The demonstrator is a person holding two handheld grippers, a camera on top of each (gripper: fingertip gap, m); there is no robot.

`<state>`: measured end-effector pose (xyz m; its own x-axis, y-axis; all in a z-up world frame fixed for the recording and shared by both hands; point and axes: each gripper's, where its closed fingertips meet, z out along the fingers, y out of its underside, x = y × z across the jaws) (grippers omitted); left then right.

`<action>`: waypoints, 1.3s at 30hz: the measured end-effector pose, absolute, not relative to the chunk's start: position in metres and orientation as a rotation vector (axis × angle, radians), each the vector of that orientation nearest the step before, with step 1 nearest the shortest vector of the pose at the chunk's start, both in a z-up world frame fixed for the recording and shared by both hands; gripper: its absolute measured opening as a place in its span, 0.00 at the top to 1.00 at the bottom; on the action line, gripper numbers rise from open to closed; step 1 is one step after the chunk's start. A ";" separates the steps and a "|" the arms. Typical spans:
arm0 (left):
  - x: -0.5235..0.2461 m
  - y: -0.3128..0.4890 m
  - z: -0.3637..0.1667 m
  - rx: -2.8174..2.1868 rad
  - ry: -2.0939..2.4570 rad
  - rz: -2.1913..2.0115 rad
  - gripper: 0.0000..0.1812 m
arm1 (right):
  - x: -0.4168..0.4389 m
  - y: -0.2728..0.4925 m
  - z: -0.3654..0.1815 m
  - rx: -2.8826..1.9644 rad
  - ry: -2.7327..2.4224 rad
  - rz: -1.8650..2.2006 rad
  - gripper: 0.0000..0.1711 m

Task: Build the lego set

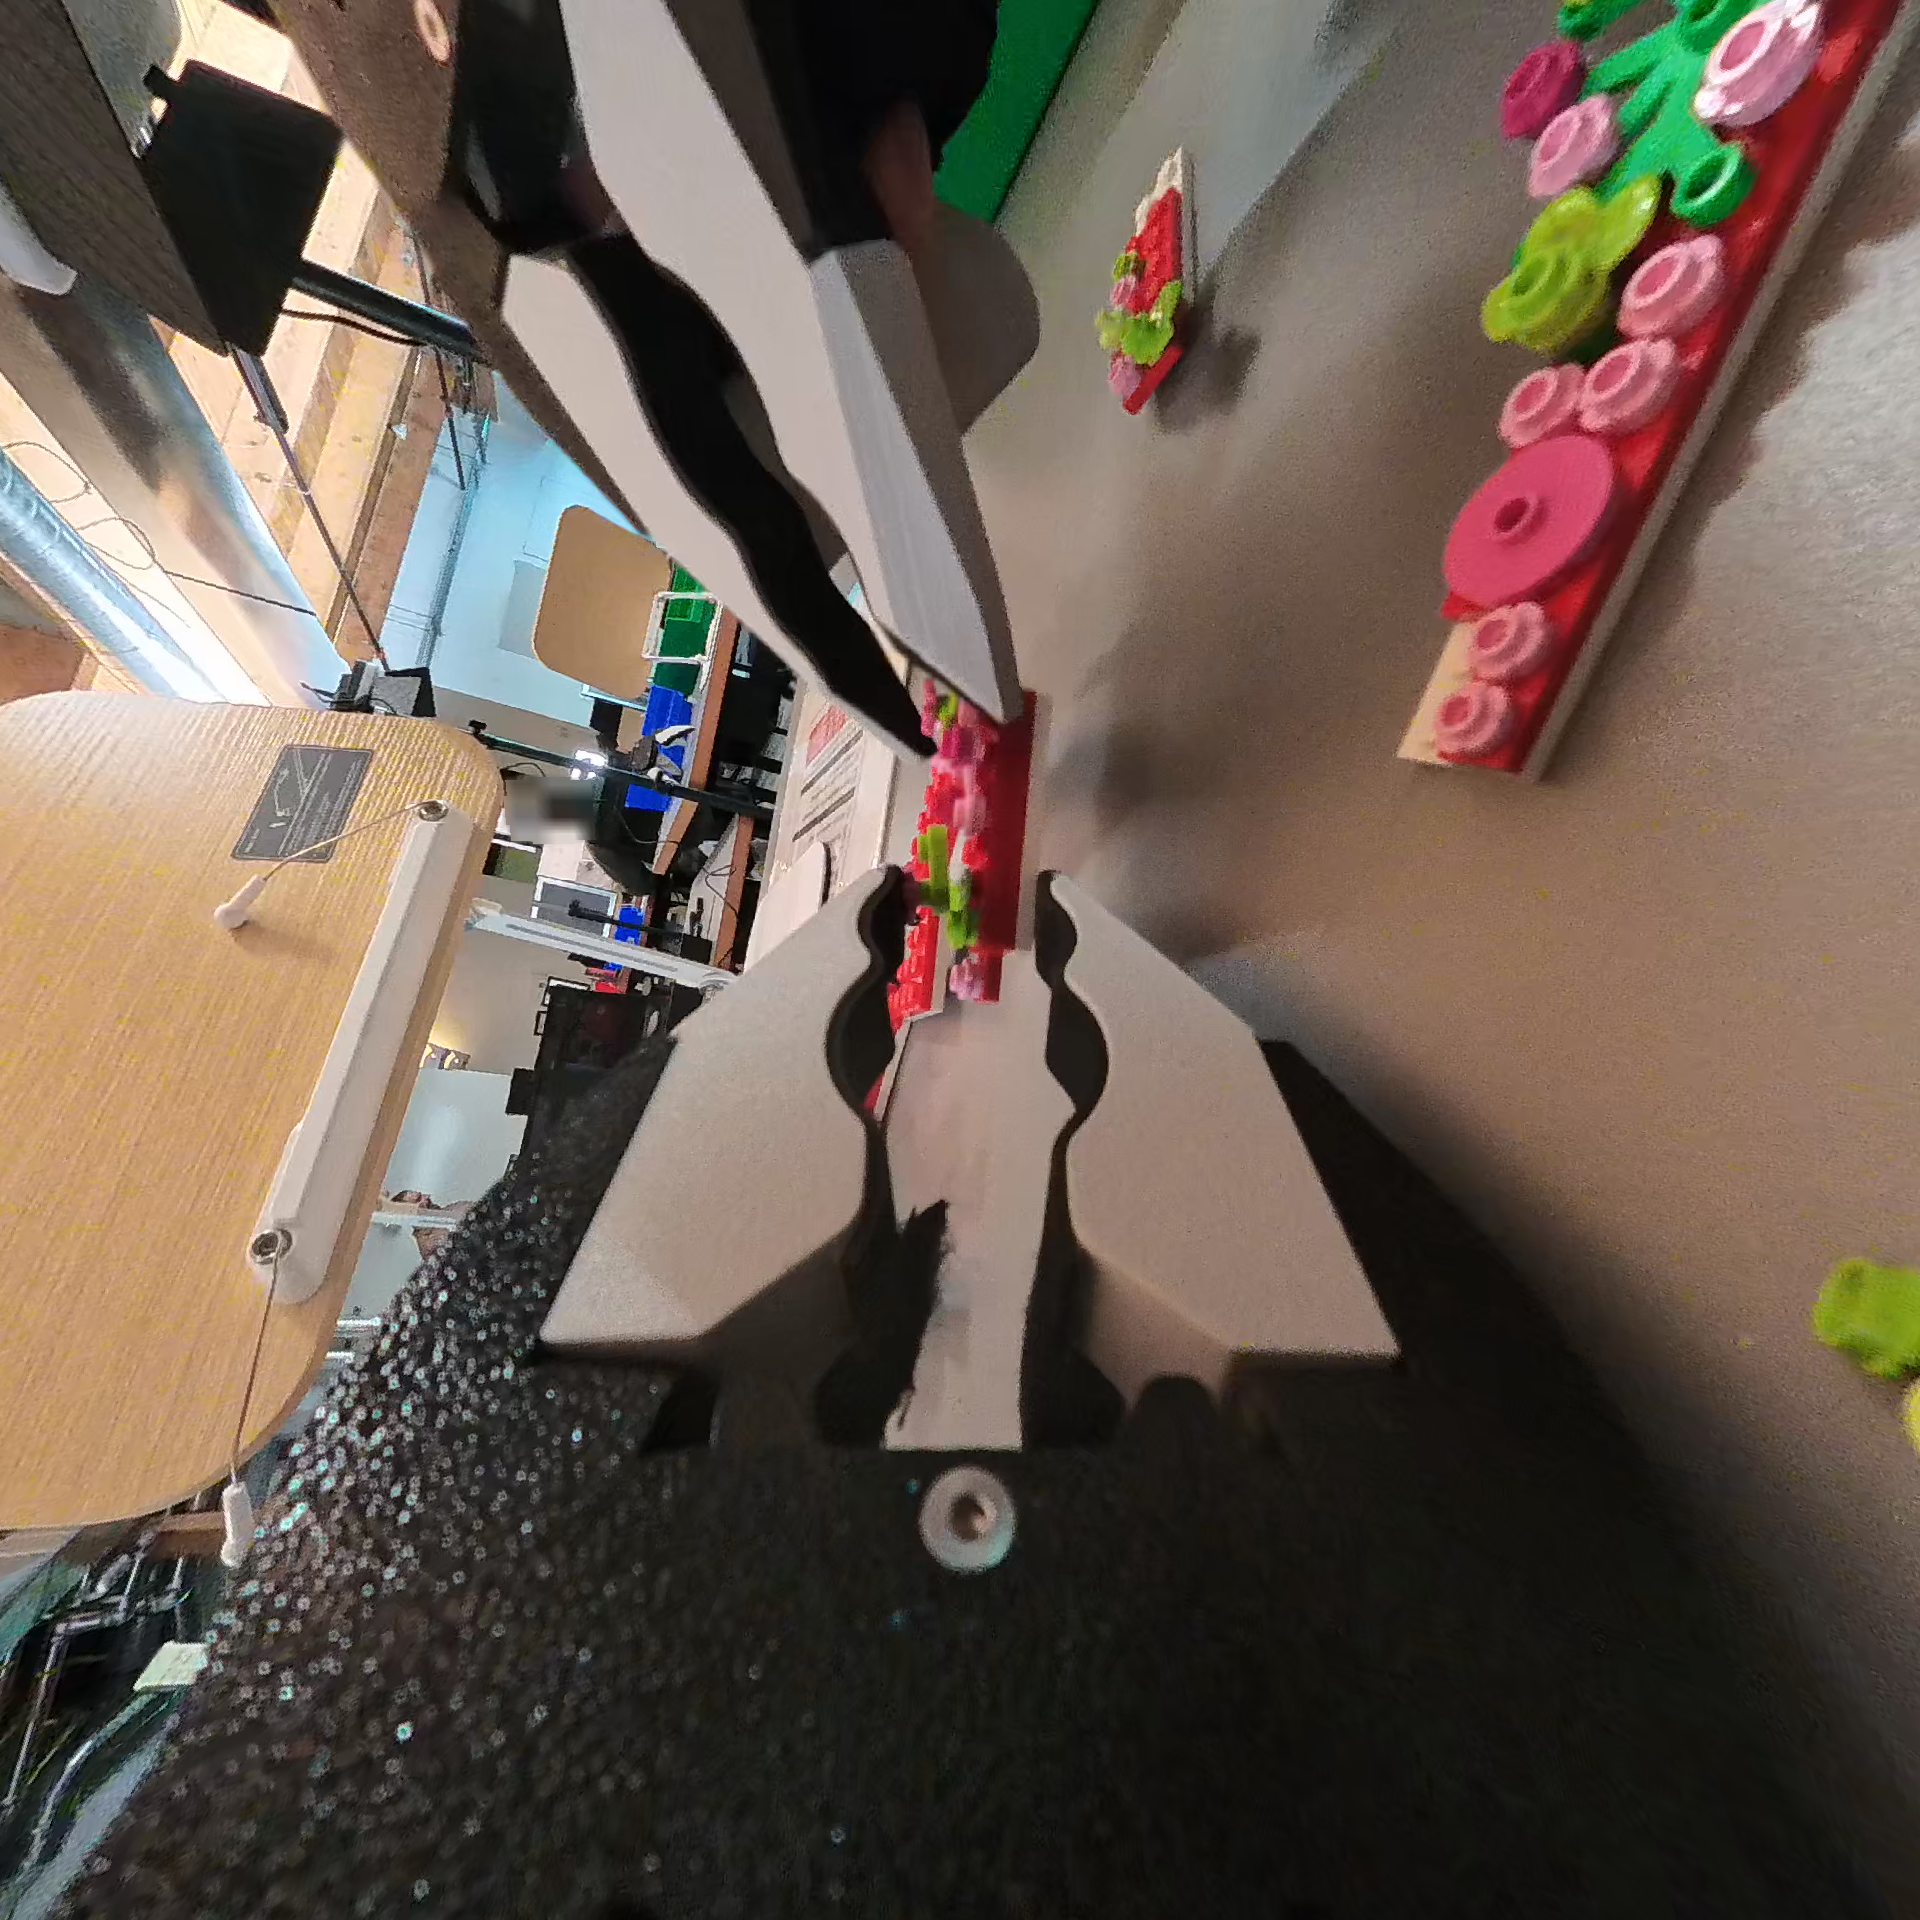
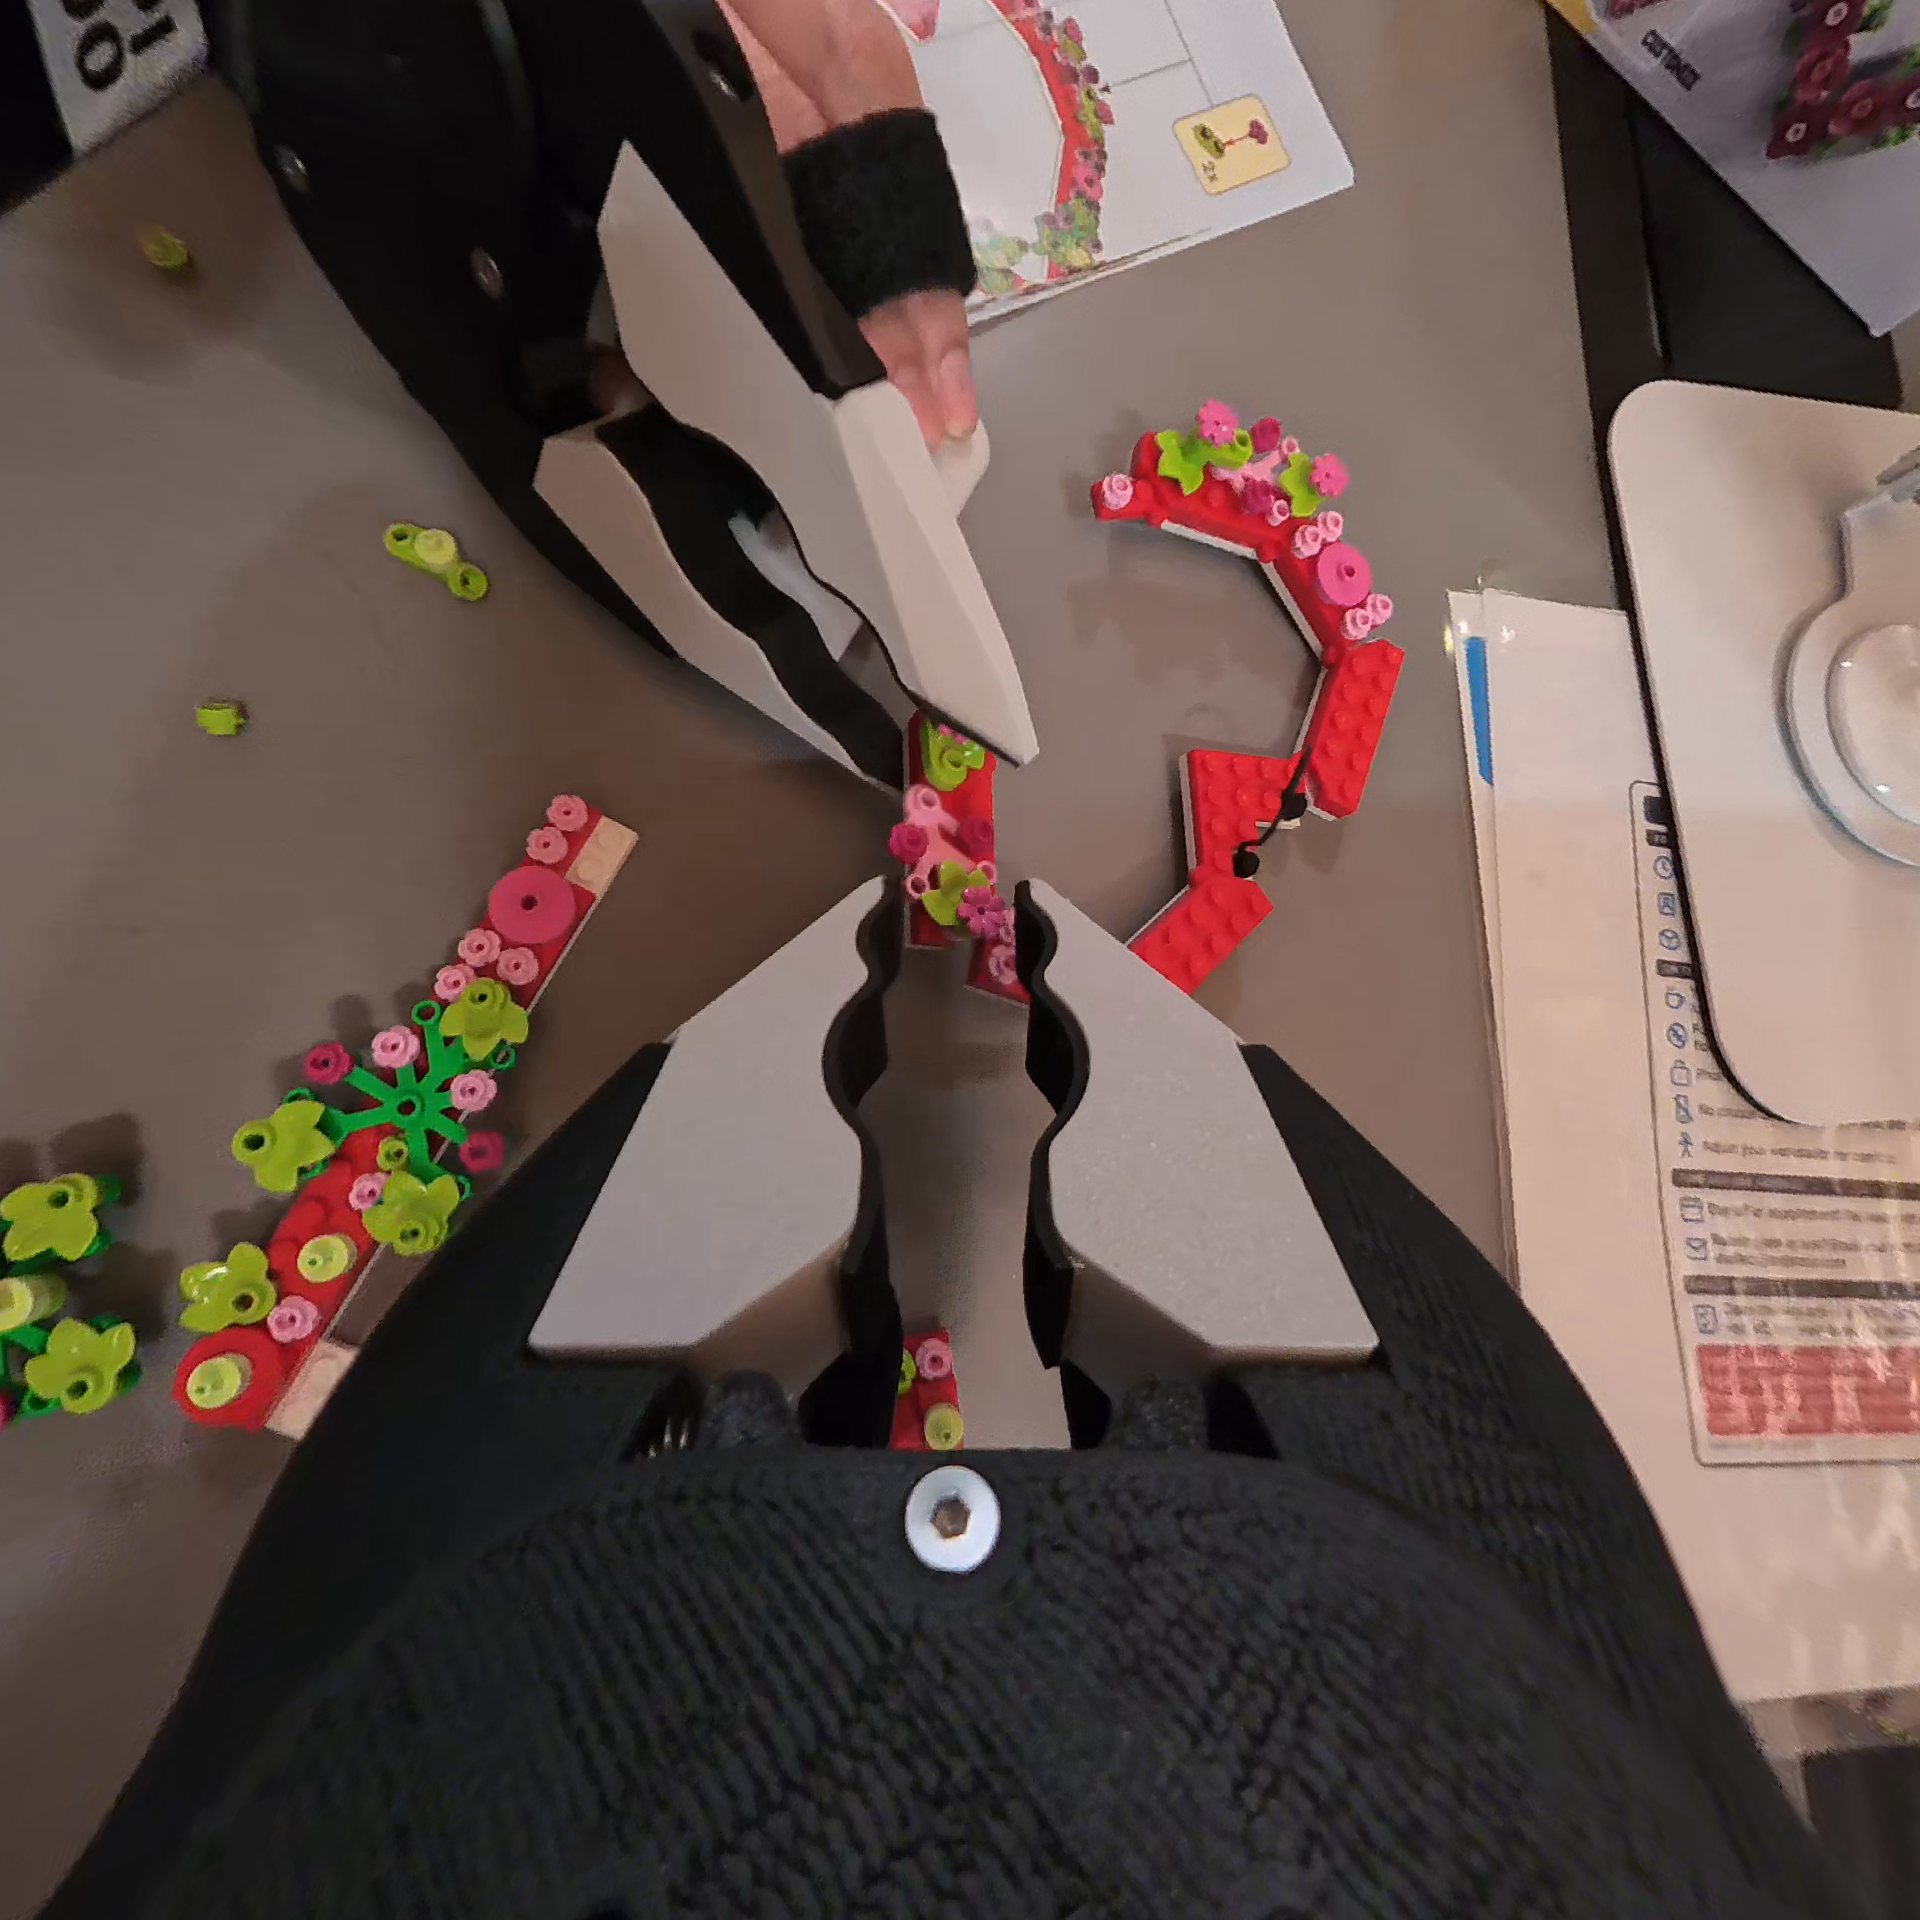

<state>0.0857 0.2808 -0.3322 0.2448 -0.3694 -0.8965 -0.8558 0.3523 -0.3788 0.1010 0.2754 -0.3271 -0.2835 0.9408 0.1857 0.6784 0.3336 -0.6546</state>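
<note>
Both tongs meet at one short red studded plate segment (image 2: pixel 951 831) dressed with pink blossoms and lime leaves, held above the matte grey tabletop (image 2: pixel 727 810): the right tongs (image 2: pixel 951 894) clamp its near end between grey foam-faced, wavy-edged fingers, and the left tongs (image 2: pixel 956 743) are pinched together on its far end. To the left lies a long straight red-and-tan strip (image 2: pixel 416 1101) bearing a green branching stem. To the right sits a curved chain of red plates (image 2: pixel 1340 717), half decorated, half bare studs, with a printed instruction sheet (image 2: pixel 1143 125) beyond.
</note>
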 end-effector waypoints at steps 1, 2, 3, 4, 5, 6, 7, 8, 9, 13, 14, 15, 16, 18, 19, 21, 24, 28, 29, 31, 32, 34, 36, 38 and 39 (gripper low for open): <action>0.086 0.281 -0.332 -1.235 1.349 0.485 0.88 | 0.102 0.275 -0.327 -1.412 -2.055 0.644 0.88; 0.086 0.281 -0.332 -1.236 1.349 0.484 0.87 | 0.102 0.276 -0.327 -1.408 -2.054 0.657 0.89; 0.086 0.281 -0.332 -1.235 1.350 0.483 0.88 | 0.102 0.278 -0.326 -1.406 -2.045 0.665 0.90; 0.086 0.281 -0.332 -1.232 1.351 0.483 0.88 | 0.101 0.279 -0.326 -1.407 -2.034 0.671 0.90; 0.086 0.280 -0.332 -1.229 1.350 0.484 0.88 | 0.101 0.280 -0.326 -1.410 -2.026 0.677 0.90; 0.086 0.280 -0.332 -1.226 1.349 0.481 0.88 | 0.100 0.281 -0.325 -1.415 -2.015 0.685 0.90; 0.086 0.280 -0.331 -1.224 1.346 0.480 0.88 | 0.100 0.281 -0.325 -1.421 -2.010 0.698 0.90; 0.086 0.280 -0.331 -1.224 1.343 0.481 0.88 | 0.099 0.281 -0.325 -1.429 -2.005 0.710 0.90; 0.086 0.280 -0.331 -1.227 1.344 0.478 0.87 | 0.099 0.281 -0.325 -1.440 -1.998 0.717 0.90; 0.086 0.281 -0.332 -1.240 1.335 0.465 0.87 | 0.096 0.282 -0.324 -1.453 -1.971 0.735 0.90; 0.086 0.281 -0.332 -1.246 1.332 0.457 0.87 | 0.096 0.282 -0.324 -1.452 -1.970 0.735 0.90; 0.086 0.281 -0.332 -1.250 1.328 0.452 0.87 | 0.096 0.281 -0.324 -1.450 -1.971 0.733 0.90; 0.085 0.281 -0.331 -1.252 1.324 0.450 0.87 | 0.096 0.281 -0.324 -1.448 -1.971 0.730 0.90; 0.085 0.281 -0.332 -1.257 1.324 0.445 0.87 | 0.095 0.281 -0.323 -1.440 -1.971 0.728 0.91; 0.085 0.282 -0.332 -1.259 1.324 0.446 0.87 | 0.095 0.280 -0.323 -1.438 -1.971 0.730 0.90; 0.085 0.282 -0.332 -1.264 1.321 0.448 0.87 | 0.095 0.281 -0.323 -1.435 -1.965 0.729 0.91; 0.083 0.283 -0.332 -1.274 1.311 0.446 0.87 | 0.093 0.282 -0.323 -1.437 -1.951 0.740 0.91; 0.082 0.284 -0.332 -1.286 1.302 0.440 0.87 | 0.091 0.283 -0.325 -1.439 -1.936 0.742 0.91; 0.082 0.284 -0.332 -1.289 1.300 0.441 0.87 | 0.091 0.283 -0.325 -1.437 -1.934 0.740 0.91; 0.081 0.285 -0.331 -1.292 1.293 0.441 0.87 | 0.090 0.284 -0.324 -1.432 -1.927 0.739 0.91; 0.081 0.285 -0.331 -1.296 1.291 0.441 0.87 | 0.090 0.284 -0.323 -1.430 -1.924 0.741 0.91; 0.080 0.286 -0.331 -1.303 1.286 0.440 0.87 | 0.090 0.285 -0.321 -1.423 -1.917 0.736 0.91; 0.080 0.286 -0.331 -1.307 1.280 0.436 0.87 | 0.090 0.285 -0.320 -1.419 -1.914 0.736 0.91; 0.080 0.286 -0.331 -1.309 1.279 0.435 0.87 | 0.089 0.285 -0.319 -1.411 -1.909 0.735 0.91; 0.080 0.286 -0.331 -1.309 1.279 0.434 0.87 | 0.089 0.284 -0.319 -1.408 -1.910 0.736 0.91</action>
<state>0.0795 0.2861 -0.3309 0.3273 -0.3979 -0.8571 -0.8374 0.2980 -0.4581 0.0892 0.2843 -0.3190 -0.2165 0.9616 0.1689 0.5998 0.2675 -0.7542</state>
